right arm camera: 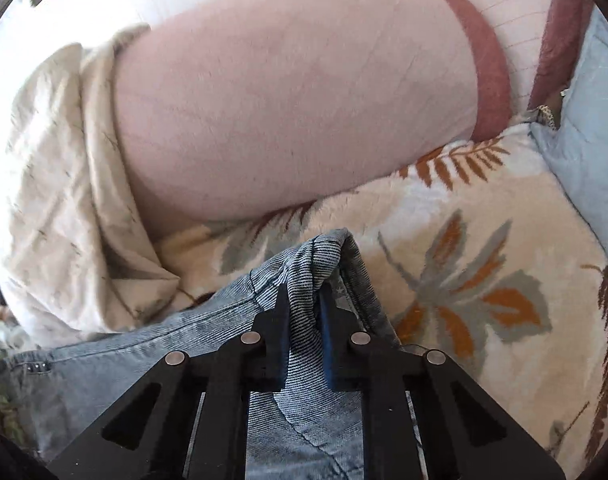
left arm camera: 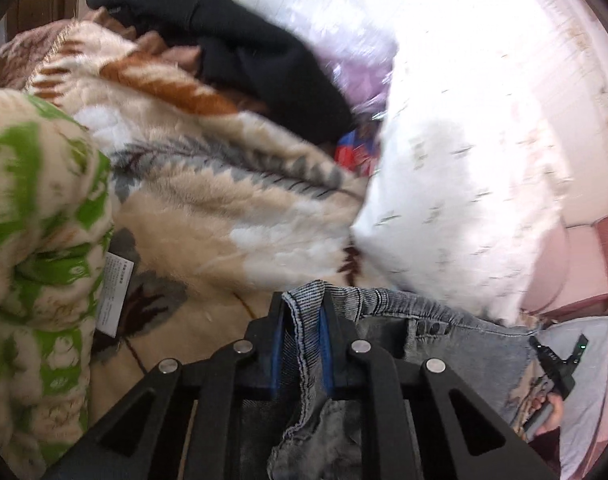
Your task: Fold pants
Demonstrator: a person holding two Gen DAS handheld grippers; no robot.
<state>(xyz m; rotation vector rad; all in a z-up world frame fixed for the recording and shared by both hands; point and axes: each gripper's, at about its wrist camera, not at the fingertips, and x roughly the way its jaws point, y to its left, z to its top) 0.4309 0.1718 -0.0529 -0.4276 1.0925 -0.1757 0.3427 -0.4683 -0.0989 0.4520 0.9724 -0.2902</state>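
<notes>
The pants are grey-blue ribbed denim jeans (left arm camera: pixel 456 332). My left gripper (left arm camera: pixel 303 308) is shut on a bunched edge of them, held over a leaf-patterned fleece blanket (left arm camera: pixel 208 208). The jeans stretch to the right toward my right gripper (left arm camera: pixel 560 364), seen small at the right edge. In the right wrist view my right gripper (right arm camera: pixel 304 292) is shut on a ribbed fold of the jeans (right arm camera: pixel 176 328), which trail down and to the left over the same blanket (right arm camera: pixel 484 280).
A white pillow (left arm camera: pixel 456 184), a black garment (left arm camera: pixel 240 48) and a green-patterned quilt (left arm camera: pixel 36 240) lie around the blanket. A large pink cushion (right arm camera: pixel 288 96), a cream pillow (right arm camera: pixel 60 208) and a light blue pillow (right arm camera: pixel 588 152) lie ahead of the right gripper.
</notes>
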